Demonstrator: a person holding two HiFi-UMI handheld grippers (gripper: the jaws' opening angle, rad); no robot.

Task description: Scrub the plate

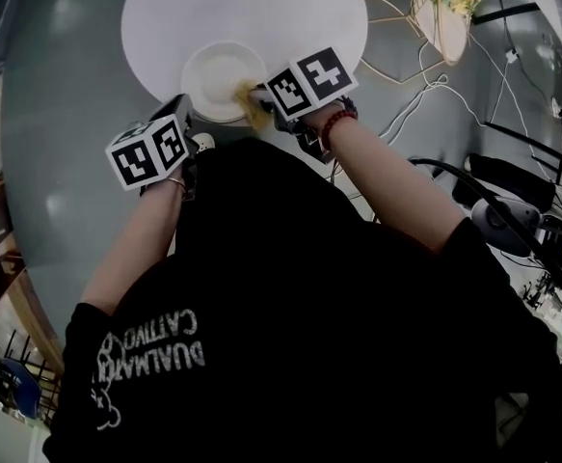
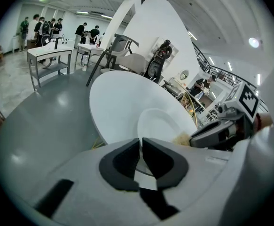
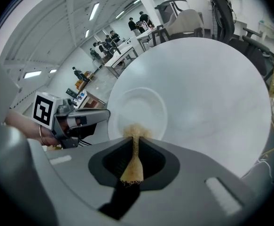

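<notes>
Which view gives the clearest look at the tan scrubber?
The right gripper view: the scrubber is clamped between the fingers of the right gripper, its frayed tip at the plate's near rim. The head view shows just a tan patch at the plate's edge; the left gripper view, a small tan tuft.

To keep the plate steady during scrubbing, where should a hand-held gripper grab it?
Pinch the plate by its thin near rim, coming low from the person's side, left of the yellow scrubber. It lies flat on the table, so only the rim offers a bite.
</notes>
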